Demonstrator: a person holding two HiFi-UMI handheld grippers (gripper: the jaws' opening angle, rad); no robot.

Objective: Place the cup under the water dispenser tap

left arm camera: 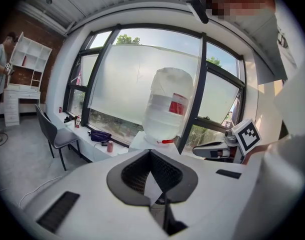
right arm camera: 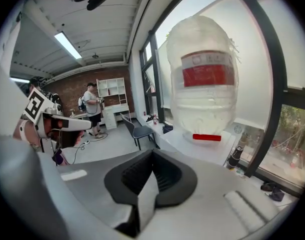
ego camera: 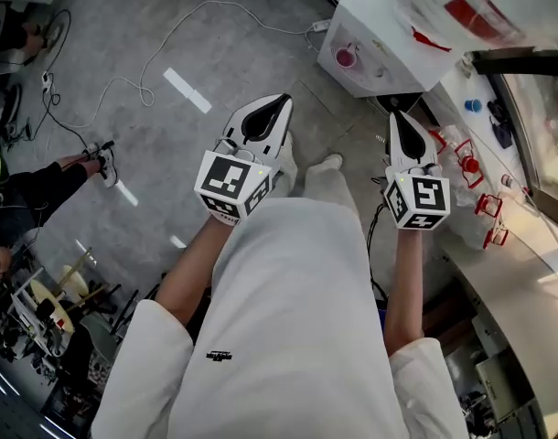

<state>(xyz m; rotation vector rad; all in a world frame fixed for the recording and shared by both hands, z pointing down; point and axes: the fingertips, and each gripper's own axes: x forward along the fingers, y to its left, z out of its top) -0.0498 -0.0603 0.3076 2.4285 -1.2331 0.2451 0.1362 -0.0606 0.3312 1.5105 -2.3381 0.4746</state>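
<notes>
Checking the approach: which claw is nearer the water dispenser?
The right claw, shut and empty: in the head view its tip is just short of the water dispenser. The left claw is over the floor, farther away.

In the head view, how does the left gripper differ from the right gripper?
The left gripper shows against the grey floor; the right gripper's tip is just below the water dispenser. The left gripper leans toward the picture's right, the right gripper slightly toward its left. Their marker cubes show different patterns. Both are white, with jaws shut on nothing.
</notes>
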